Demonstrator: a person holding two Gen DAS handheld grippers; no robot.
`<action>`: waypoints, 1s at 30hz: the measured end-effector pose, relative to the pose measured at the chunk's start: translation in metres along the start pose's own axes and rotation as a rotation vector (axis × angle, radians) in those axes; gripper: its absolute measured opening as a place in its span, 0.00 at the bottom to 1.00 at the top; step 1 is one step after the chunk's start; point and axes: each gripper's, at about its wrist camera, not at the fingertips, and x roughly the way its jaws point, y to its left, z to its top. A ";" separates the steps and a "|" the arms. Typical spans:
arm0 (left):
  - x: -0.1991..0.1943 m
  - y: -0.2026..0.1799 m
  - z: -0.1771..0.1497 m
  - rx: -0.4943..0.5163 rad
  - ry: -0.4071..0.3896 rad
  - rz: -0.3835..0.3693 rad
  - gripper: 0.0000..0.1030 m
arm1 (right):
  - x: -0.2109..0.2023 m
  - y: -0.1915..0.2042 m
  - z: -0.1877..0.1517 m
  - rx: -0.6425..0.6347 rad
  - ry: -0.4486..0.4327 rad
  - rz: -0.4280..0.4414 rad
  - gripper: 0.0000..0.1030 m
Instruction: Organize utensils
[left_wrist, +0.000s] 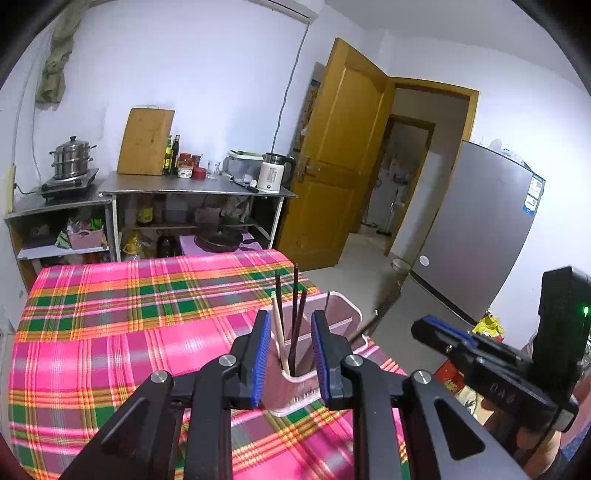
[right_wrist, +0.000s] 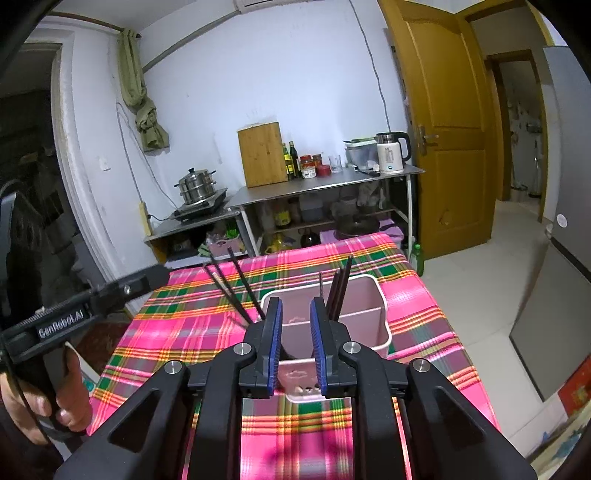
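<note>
A pink utensil holder (left_wrist: 334, 310) (right_wrist: 364, 314) with compartments stands on the plaid tablecloth near the table's right side. Several dark chopsticks (left_wrist: 295, 317) and one pale chopstick (left_wrist: 279, 332) stand in its near compartment. In the right wrist view dark chopsticks (right_wrist: 340, 291) lean in the holder and others (right_wrist: 236, 288) stick out to the left. My left gripper (left_wrist: 288, 350) is open and empty, its fingers either side of the holder's near end. My right gripper (right_wrist: 295, 339) is open and empty, just before the holder. The right gripper also shows in the left wrist view (left_wrist: 480, 350).
The pink-green plaid table (left_wrist: 110, 332) (right_wrist: 424, 332) fills the foreground. Beyond it stand steel counters (left_wrist: 192, 188) with a steamer pot (left_wrist: 72, 158), cutting board, bottles and a kettle (left_wrist: 271, 173). A wooden door (left_wrist: 343, 158) and a grey fridge (left_wrist: 480, 229) are to the right.
</note>
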 end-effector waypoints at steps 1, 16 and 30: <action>-0.004 0.000 -0.007 -0.001 0.000 -0.003 0.21 | -0.002 0.001 -0.002 0.000 -0.001 0.001 0.19; -0.041 0.000 -0.096 0.022 0.033 0.050 0.21 | -0.032 0.021 -0.067 -0.019 0.035 -0.014 0.21; -0.068 -0.005 -0.147 0.028 0.052 0.057 0.21 | -0.057 0.040 -0.125 -0.065 0.073 -0.049 0.21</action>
